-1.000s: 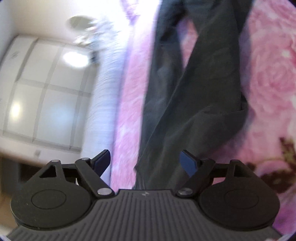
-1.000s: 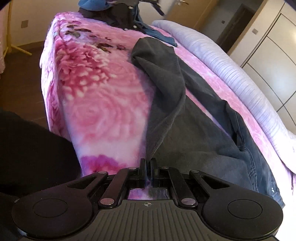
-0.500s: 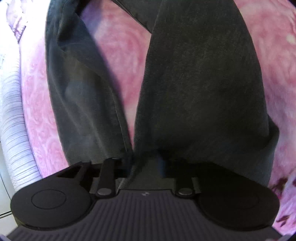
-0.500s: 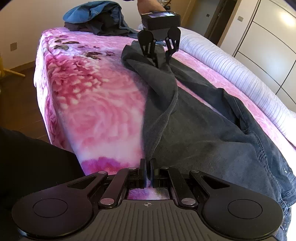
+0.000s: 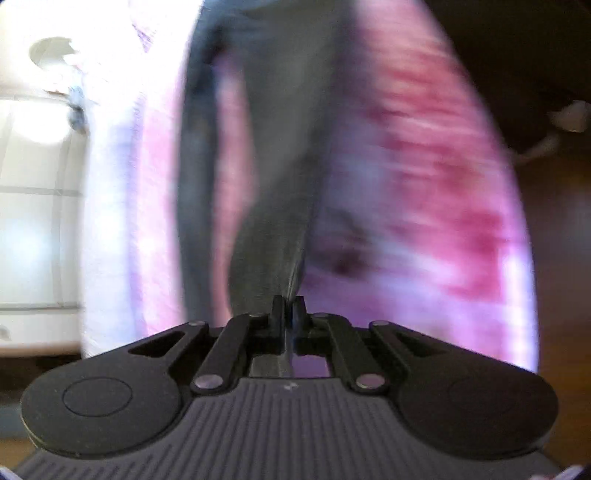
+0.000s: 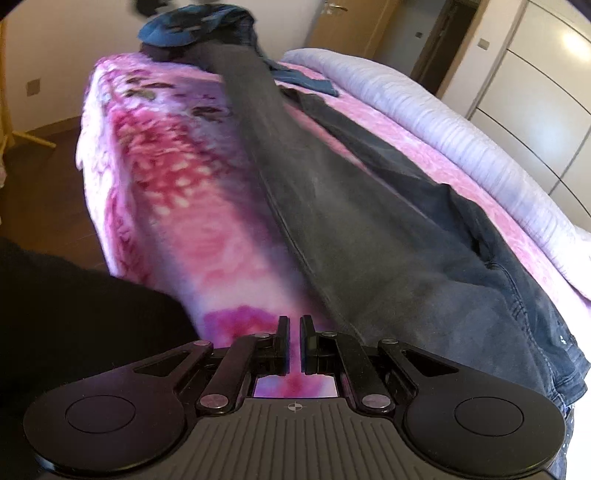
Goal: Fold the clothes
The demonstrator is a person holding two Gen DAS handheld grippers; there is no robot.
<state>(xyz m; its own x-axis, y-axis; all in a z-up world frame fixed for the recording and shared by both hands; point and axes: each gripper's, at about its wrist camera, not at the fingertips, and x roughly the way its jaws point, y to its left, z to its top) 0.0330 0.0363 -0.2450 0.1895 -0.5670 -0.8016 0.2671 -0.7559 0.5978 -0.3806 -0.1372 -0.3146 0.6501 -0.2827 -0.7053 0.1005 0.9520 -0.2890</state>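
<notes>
1. nearest in the right wrist view, the right gripper (image 6: 293,341) has its fingers drawn almost together with only a thin slit between them. through that slit only pink blanket shows, so it looks closed on nothing, hovering at the near edge of the bed just left of the waist of the dark grey jeans (image 6: 369,221).
2. a dark sleeve (image 6: 74,314), the person's, fills the lower left of that view, beside the bed's near left corner.
3. the floral pink blanket (image 6: 166,177) covers the bed and carries the jeans. the waistband with its stitched pocket lies at the near right edge, and one leg runs as a straight, taut band toward the far end.
4. in the blurred left wrist view, the left gripper (image 5: 287,308) is clamped on a pinched fold of that leg; the cloth narrows to a ridge right at the fingertips. my judgement is that the leg is held there to be drawn out straight before folding.
5. the other leg lies flatter on the blanket, closer to the rolled white duvet (image 6: 461,122) along the right edge.
6. farthest off, a heap of blue clothes (image 6: 195,26) sits at the far edge, probably waiting its turn.
</notes>
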